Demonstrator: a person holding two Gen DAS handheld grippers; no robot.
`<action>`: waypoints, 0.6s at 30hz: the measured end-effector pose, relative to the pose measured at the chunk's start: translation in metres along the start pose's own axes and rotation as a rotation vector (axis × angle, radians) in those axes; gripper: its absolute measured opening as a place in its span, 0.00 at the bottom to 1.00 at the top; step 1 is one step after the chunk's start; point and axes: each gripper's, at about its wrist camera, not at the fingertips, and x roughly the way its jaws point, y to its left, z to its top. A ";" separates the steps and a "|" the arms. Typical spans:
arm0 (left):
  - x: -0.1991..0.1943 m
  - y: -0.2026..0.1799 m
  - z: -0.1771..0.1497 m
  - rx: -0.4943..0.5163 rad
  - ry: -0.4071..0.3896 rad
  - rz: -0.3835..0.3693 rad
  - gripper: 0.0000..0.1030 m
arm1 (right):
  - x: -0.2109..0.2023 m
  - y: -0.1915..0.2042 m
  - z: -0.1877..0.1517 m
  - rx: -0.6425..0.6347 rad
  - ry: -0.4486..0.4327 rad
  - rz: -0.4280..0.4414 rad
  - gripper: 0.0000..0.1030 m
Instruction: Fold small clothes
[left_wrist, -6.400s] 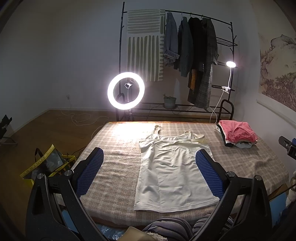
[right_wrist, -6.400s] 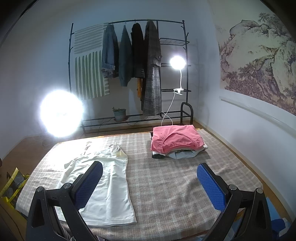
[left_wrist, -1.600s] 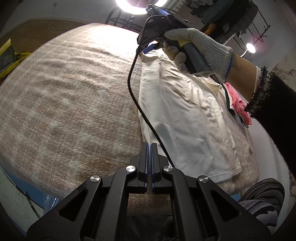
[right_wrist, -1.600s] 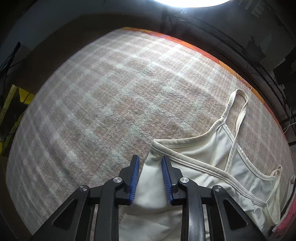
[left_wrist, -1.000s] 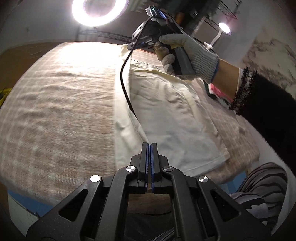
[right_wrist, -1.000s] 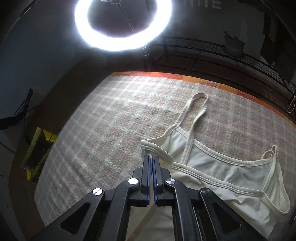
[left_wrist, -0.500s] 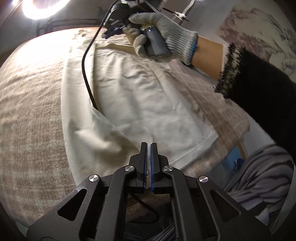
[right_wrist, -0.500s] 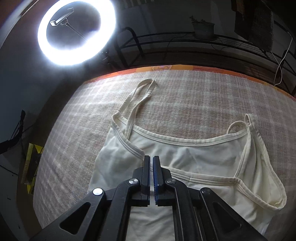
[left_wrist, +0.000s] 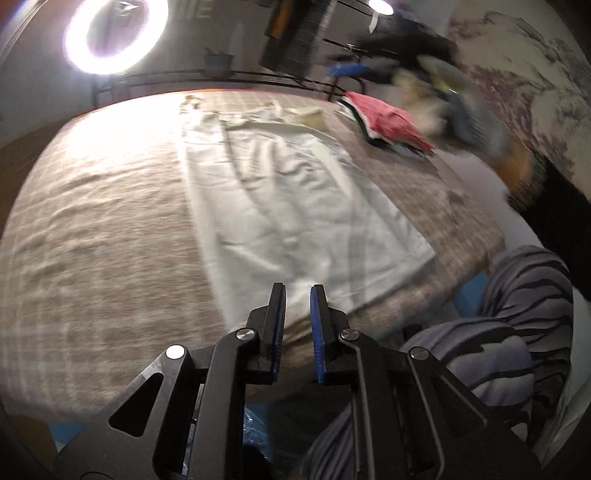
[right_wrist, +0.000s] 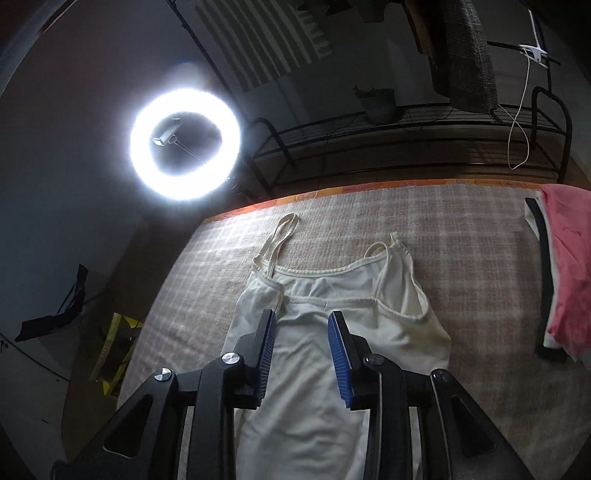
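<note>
- Camisole (left_wrist: 295, 206), cream and strappy, lies lengthwise on the checked bedcover (left_wrist: 92, 236), straps toward the ring light (left_wrist: 110, 33) and hem toward the person; its left side has been folded in over the middle, leaving a straight left edge, so I judge the first lengthwise fold is laid and the right side is still to come.
- Left gripper (left_wrist: 297, 325) hangs over the hem corner near the bed's front edge, pointing steeply down. Its jaws have just been opening to a narrow gap, and no cloth sits between them: the fold has been let go.
- Right gripper (right_wrist: 303, 354) hangs over the chest of the top, just below the neckline, also pitched down toward the bed. Its jaws have just been opening, wider than the left pair, and nothing is pinched; the fabric seen between the pads lies flat on the bed beneath them.
- Releasing at both ends lets the folded panel settle along its whole length without being dragged.
- Stack of folded clothes (right_wrist: 569, 273), pink on top, waits at the bed's right, well apart from the top, probably where it will finish.
- Striped trouser leg (left_wrist: 517, 332) of the person shows at the lower right.
</note>
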 end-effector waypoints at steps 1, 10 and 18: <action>-0.003 0.005 0.002 -0.011 -0.012 0.026 0.11 | -0.013 0.001 -0.008 -0.006 -0.006 0.009 0.31; -0.046 0.032 0.050 -0.017 -0.182 0.210 0.11 | -0.095 0.036 -0.072 -0.096 -0.081 -0.022 0.31; -0.069 0.011 0.127 0.121 -0.260 0.268 0.11 | -0.139 0.051 -0.096 -0.143 -0.150 -0.081 0.32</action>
